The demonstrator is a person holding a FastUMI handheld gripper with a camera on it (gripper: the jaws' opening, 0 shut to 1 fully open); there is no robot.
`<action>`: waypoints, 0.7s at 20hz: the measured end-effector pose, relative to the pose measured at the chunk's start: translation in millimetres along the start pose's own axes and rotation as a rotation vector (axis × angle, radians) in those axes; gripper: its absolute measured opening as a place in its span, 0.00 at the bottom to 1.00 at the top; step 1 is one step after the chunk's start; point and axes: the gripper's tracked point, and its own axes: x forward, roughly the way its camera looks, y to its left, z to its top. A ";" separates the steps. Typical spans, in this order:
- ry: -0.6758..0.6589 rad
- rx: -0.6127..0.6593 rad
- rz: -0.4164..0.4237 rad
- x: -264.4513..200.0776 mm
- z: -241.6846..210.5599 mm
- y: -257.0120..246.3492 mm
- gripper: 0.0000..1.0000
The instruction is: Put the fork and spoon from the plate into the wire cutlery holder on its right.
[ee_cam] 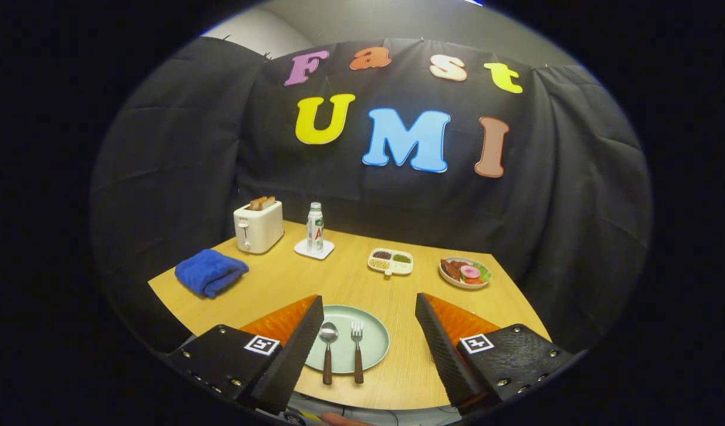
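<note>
A pale green plate (pixel 371 331) lies near the front edge of the wooden table (pixel 350 284). A spoon (pixel 328 350) and a fork (pixel 357 349) rest on it side by side, spoon on the left, both with brown wooden handles pointing toward me. My gripper (pixel 367 322) hangs above the plate, open wide, with nothing between its fingers. The left finger (pixel 300 340) covers the plate's left rim, and the right finger (pixel 439 343) stands to the right of the plate.
At the back of the table stand a white toaster (pixel 258 226) with toast, a bottle (pixel 315 228) on a white coaster, a divided dish of grains (pixel 390 261) and a plate of food (pixel 465 272). A folded blue cloth (pixel 210 271) lies at the left.
</note>
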 end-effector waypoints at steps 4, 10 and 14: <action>0.123 0.018 0.012 16.5 -32.9 -1.4 0.95; 0.317 0.050 0.019 29.4 -85.2 -9.3 0.95; 0.426 0.031 0.030 30.9 -117.2 -9.2 0.96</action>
